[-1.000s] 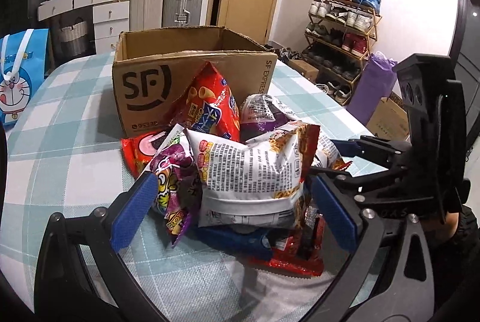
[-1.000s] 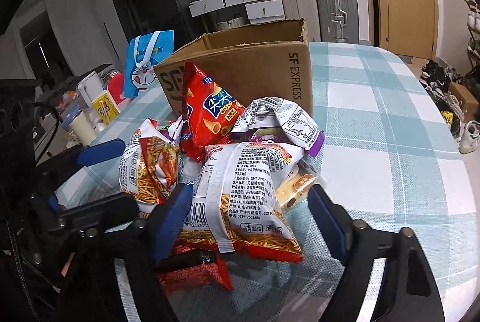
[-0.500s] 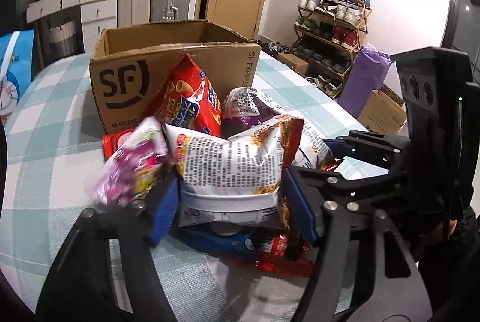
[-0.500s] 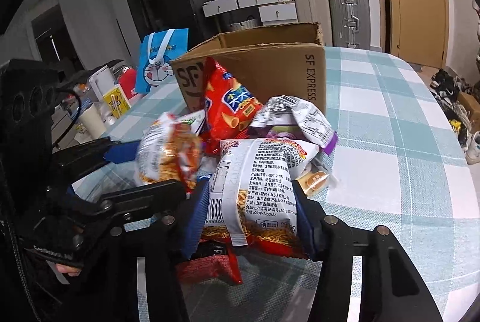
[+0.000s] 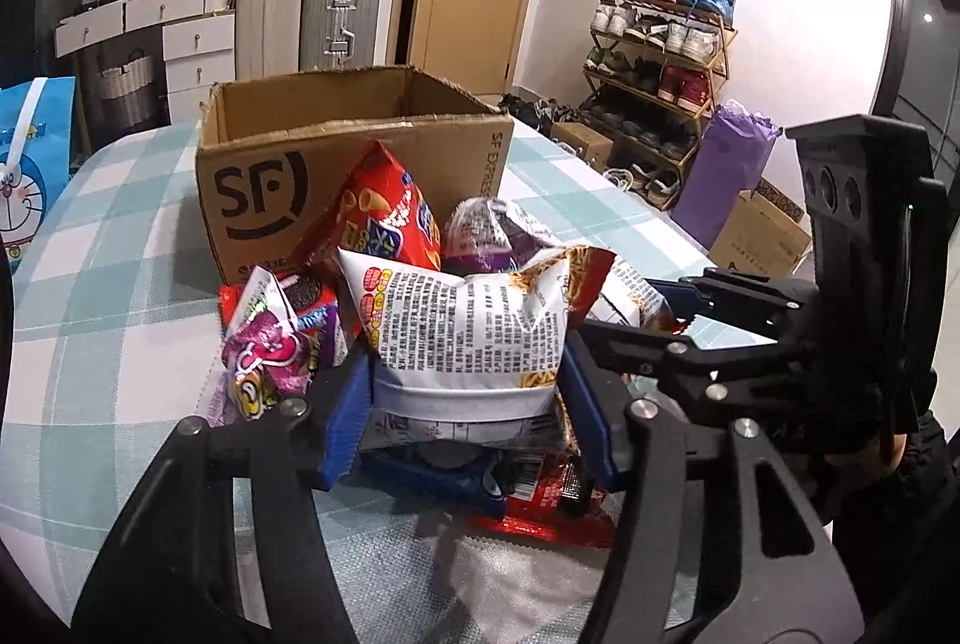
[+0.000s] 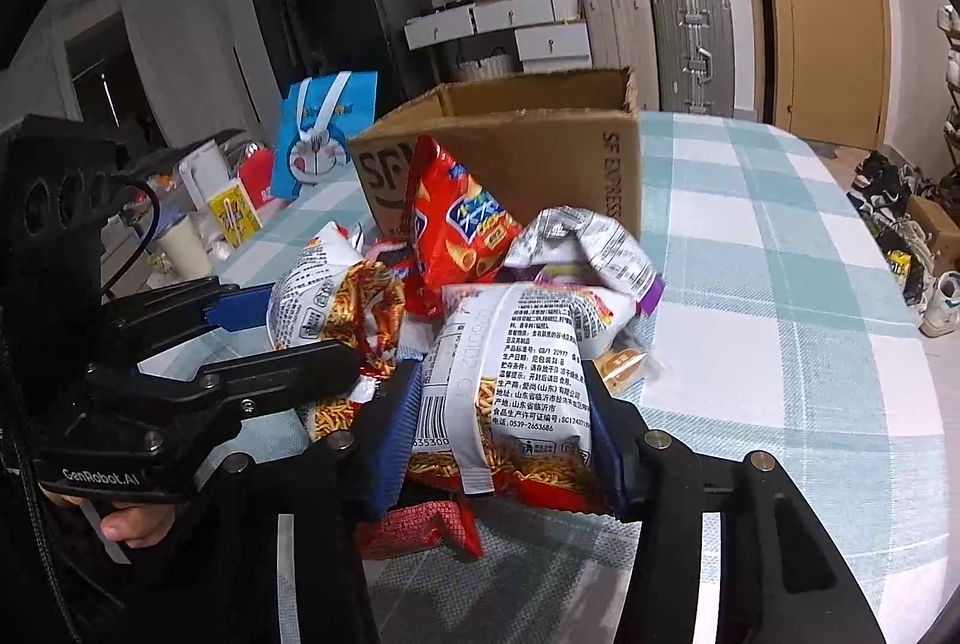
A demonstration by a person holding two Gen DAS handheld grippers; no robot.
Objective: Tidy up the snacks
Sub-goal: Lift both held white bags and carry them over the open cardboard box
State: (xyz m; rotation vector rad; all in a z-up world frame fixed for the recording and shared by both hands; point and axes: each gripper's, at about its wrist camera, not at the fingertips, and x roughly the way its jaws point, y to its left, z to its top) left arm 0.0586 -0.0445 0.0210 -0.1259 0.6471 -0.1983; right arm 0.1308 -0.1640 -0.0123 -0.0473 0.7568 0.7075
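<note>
A checked tablecloth [image 5: 120, 248] is seen bearing a heap of snack bags in front of an open cardboard box [image 5: 354, 152]. The left gripper [image 5: 468, 398] is closing on 1 white noodle-snack bag [image 5: 474, 326]; the right gripper [image 6: 501, 422] is closing on a 2nd noodle-snack bag [image 6: 522, 392]. The grasping step is judged in hand; lifting both bags into the box is called for next.

Each black hand-held gripper [image 5: 468, 416] has blue pads [image 6: 393, 440], silver screws, "GenRobot.AI" lettering.

The snack bags [image 5: 468, 338] lie piled on the checked table. Behind them stands the open cardboard box [image 5: 354, 152].
</note>
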